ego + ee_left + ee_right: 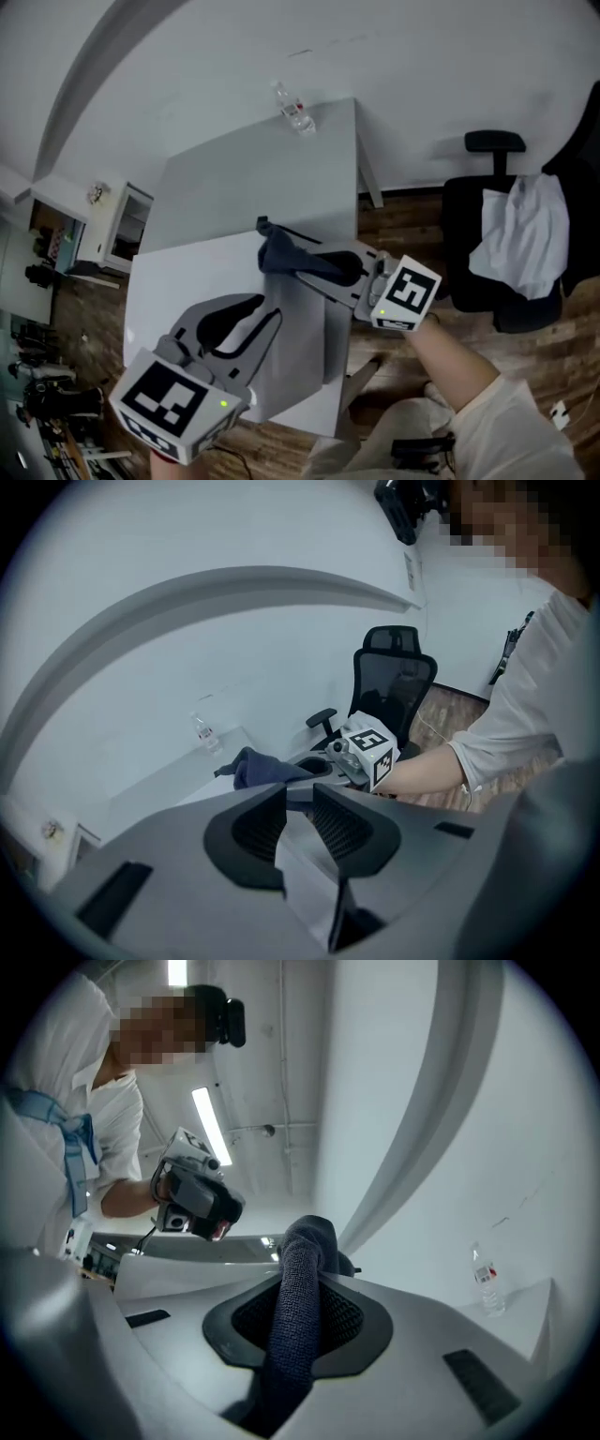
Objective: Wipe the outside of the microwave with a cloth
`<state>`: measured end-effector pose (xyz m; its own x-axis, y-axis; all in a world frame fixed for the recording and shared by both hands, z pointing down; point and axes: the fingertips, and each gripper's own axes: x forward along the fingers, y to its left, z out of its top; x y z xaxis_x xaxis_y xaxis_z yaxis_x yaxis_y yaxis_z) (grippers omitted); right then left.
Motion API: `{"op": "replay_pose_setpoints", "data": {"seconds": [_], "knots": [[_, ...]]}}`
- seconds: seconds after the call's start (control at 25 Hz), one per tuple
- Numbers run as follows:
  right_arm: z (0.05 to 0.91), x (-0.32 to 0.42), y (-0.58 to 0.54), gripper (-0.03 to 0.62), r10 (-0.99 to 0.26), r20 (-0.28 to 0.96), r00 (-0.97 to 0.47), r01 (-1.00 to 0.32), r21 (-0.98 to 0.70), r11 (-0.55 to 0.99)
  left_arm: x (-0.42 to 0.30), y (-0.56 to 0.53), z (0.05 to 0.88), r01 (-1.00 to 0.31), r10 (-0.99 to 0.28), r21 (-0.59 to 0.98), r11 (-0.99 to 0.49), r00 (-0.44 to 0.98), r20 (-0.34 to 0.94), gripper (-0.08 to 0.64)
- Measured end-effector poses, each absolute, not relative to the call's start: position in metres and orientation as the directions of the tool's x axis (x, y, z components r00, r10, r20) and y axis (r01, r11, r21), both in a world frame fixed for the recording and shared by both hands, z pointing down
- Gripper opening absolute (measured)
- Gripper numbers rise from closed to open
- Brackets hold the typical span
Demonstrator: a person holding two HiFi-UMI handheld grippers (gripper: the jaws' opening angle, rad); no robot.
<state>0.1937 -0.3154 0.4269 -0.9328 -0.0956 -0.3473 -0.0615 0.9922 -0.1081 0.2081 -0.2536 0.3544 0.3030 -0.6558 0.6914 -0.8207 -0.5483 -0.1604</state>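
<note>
A white box-shaped microwave (197,281) fills the lower middle of the head view, its grey side (305,352) facing right. My right gripper (309,265) is shut on a dark blue cloth (284,253), which bunches at the microwave's top right edge. In the right gripper view the cloth (298,1307) runs up between the jaws of the right gripper (300,1321) and hides their gap. My left gripper (251,319) hovers over the microwave's top, near its front. Its jaws stand a little apart with nothing between them; the left gripper (300,808) looks toward the cloth (262,767).
A grey table (244,178) behind the microwave carries a plastic water bottle (293,110) at its far edge by the white wall. A black office chair (506,272) with a white garment (525,230) stands to the right on the wooden floor. A white cabinet (117,225) is on the left.
</note>
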Motion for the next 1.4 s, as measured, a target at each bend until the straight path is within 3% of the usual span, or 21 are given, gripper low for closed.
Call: {"op": "replay_pose_setpoints", "data": {"seconds": [0.36, 0.8, 1.12, 1.4], "knots": [[0.441, 0.178, -0.299, 0.074, 0.022, -0.34, -0.94, 0.033, -0.027, 0.999, 0.226, -0.231, 0.389, -0.822, -0.616, -0.149, -0.549, 0.278, 0.737, 0.089], [0.446, 0.181, -0.296, 0.072, -0.114, -0.476, -0.872, -0.038, -0.167, 0.985, 0.21, -0.223, 0.404, -0.857, -0.6, -0.113, -0.503, 0.252, 0.759, 0.087], [0.459, 0.184, -0.26, 0.074, -0.098, -0.487, -0.868, 0.026, -0.243, 0.97, 0.214, -0.216, 0.397, -0.854, -0.598, -0.115, -0.508, 0.253, 0.761, 0.087], [0.458, 0.187, -0.229, 0.074, -0.053, -0.482, -0.875, 0.052, -0.201, 0.978, 0.21, -0.21, 0.401, -0.855, -0.579, -0.113, -0.506, 0.239, 0.779, 0.087]]}}
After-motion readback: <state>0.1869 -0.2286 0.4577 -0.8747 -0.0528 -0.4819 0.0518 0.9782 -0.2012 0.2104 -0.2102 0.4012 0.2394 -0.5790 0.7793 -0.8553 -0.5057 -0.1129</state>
